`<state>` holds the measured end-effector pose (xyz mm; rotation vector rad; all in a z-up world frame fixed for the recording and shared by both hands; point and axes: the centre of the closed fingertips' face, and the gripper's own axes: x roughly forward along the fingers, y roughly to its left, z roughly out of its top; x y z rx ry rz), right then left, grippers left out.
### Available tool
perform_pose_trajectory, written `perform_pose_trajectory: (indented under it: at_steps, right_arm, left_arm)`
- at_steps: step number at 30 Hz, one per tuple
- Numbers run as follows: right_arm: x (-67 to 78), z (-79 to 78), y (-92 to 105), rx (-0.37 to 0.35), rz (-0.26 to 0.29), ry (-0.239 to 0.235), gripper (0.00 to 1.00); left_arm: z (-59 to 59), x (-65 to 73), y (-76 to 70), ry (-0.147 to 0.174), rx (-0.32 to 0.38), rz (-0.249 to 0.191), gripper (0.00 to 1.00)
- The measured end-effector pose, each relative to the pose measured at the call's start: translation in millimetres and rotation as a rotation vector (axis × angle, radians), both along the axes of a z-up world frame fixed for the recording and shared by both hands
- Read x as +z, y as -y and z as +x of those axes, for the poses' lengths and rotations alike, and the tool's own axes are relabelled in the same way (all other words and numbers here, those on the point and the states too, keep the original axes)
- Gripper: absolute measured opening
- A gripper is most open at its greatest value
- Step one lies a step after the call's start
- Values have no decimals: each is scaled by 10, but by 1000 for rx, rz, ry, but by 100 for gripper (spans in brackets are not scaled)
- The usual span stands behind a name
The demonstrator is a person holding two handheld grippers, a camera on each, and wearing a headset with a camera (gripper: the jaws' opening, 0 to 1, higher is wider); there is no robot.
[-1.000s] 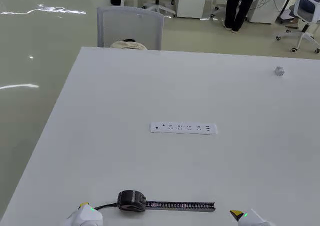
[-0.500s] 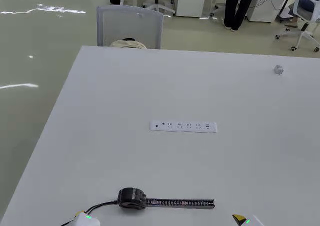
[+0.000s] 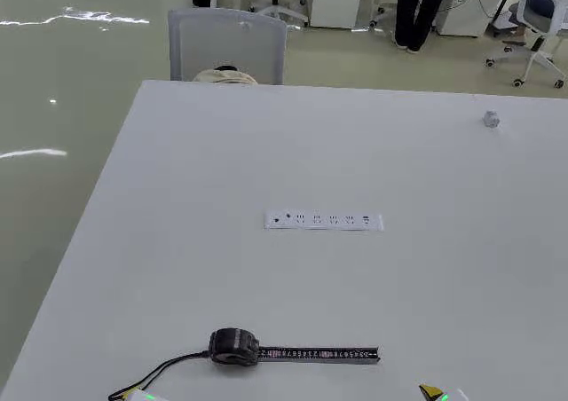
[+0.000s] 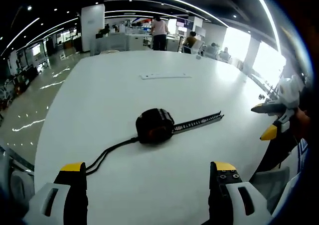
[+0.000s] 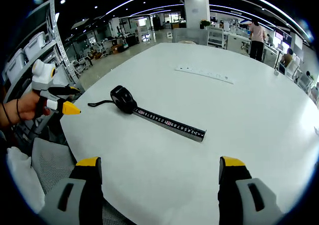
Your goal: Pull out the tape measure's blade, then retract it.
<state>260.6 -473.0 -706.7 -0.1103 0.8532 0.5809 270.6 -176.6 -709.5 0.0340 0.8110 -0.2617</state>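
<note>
Near the front edge of the white counter (image 3: pixel 177 241) lies one tape (image 3: pixel 234 345), black and on its side, with its one blade (image 3: pixel 324 354) pulled out flat to the right and a thin black strap (image 3: pixel 169 366) trailing left toward the edge. Two grippers sit at that edge, well apart from the tape. The left gripper (image 4: pixel 148 166) has its fingers spread wide and holds nothing; the right gripper (image 5: pixel 160 161) is likewise wide apart and holds nothing. Each faces the tape across bare counter. Farther back, mid-counter, lies one white power strip (image 3: pixel 323 221), and one small grey lump (image 3: pixel 491 119) sits near the far right. One grey chair (image 3: pixel 227 46) stands against the far edge. The left gripper view shows a reddish patch on the tape's case and the right gripper's yellow tips off to the side. The right gripper view shows the blade's printed figures and a hand (image 5: pixel 22 108) holding the left gripper.
</note>
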Motion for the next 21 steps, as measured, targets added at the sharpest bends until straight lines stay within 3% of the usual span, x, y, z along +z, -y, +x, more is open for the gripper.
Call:
perform_pose_trajectory:
  at_steps: [8,16,19,21]
  right_arm:
    - [65,-38,59,-39,-24,14,100]
    - [197,-44,86,-64,-48,42,100]
    - [260,-50,75,-68,-47,53,100]
    - [292,-56,68,-64,-49,57,100]
  left_arm:
    - [-35,161,-43,22,33,21,100]
    - [-111,268,-22,19,50,21,100]
    - [-128,300,-16,14,59,12,100]
    - [-160,306,-5,-13,72,4,100]
